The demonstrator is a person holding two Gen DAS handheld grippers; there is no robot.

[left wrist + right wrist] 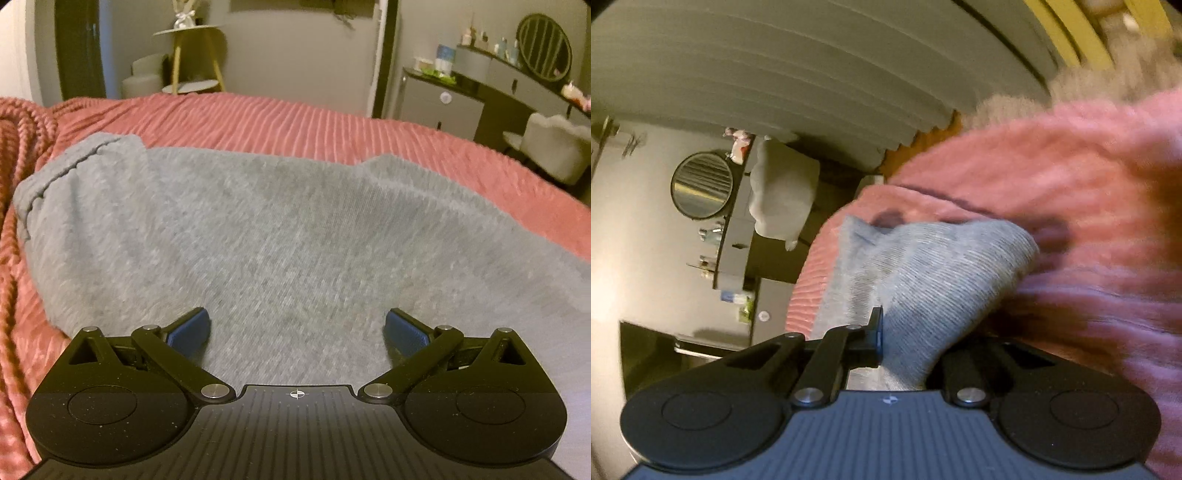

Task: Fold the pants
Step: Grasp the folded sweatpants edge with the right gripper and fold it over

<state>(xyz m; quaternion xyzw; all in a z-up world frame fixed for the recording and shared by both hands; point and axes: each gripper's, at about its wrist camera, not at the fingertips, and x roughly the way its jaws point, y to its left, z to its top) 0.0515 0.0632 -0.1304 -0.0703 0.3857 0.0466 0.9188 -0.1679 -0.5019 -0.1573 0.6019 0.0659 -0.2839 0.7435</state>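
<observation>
Grey walls [295, 55], dark dresser [480, 92]

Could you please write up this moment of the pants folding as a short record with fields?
surface: pink blanket on a bed
garment: grey pants, spread on the blanket
left gripper: open, over the pants, nothing between its fingers
right gripper: shut on a bunched part of the pants
background: round mirror, dresser
</observation>
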